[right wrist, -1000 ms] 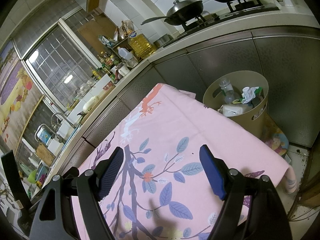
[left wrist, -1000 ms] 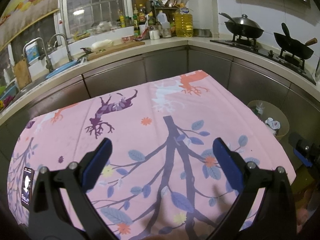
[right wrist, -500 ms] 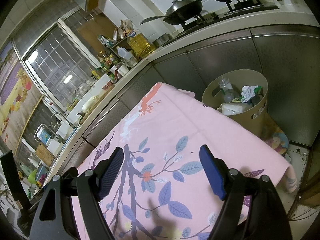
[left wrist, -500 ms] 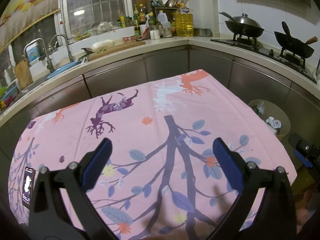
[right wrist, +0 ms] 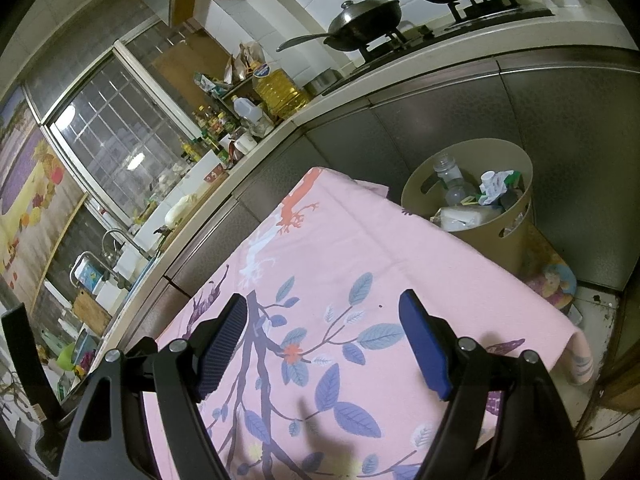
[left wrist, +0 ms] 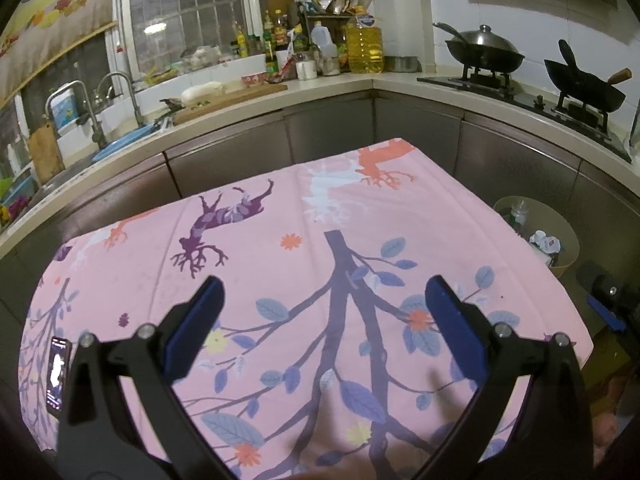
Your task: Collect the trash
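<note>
Meanwhile both grippers, left (left wrist: 322,312) and right (right wrist: 324,328), hung with jaws apart and empty over the pink cloth (left wrist: 320,216). Trash (right wrist: 476,200) sat in the bin (right wrist: 516,168) beside the table, against the cabinets.

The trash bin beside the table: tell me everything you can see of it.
The trash bin is a round, beige, plastic-looking tub with an open top and cut-out handle slots near its rim. It stands upright on the floor, just past the far right corner of the pink tablecloth, in front of the grey cabinet fronts. It is already well filled: a clear plastic bottle, crumpled wrappers and white packaging. Neither claw touches it.
</note>
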A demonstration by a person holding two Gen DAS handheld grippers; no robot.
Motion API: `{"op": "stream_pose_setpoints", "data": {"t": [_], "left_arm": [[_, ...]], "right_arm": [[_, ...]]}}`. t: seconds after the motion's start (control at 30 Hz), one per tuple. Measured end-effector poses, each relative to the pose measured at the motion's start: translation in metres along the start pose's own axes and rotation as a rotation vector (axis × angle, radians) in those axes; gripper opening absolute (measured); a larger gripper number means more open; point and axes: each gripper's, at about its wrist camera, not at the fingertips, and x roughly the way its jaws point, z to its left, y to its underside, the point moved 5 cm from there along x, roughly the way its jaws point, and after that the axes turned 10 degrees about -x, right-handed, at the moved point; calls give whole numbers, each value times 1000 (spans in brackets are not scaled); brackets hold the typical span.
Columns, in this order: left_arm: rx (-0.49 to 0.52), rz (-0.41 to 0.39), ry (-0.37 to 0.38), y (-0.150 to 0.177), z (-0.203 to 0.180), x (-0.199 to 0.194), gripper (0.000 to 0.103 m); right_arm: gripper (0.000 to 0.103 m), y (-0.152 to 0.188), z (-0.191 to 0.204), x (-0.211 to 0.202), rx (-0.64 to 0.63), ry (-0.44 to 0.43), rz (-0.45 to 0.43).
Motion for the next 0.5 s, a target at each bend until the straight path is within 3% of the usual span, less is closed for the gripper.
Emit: {"op": "stream_pose_setpoints", "data": {"t": [0.5], "left_arm": [[0,-1,5,1,-2,-1,97]], "right_arm": [[75,-1,0,3,-25,0,10]]}}
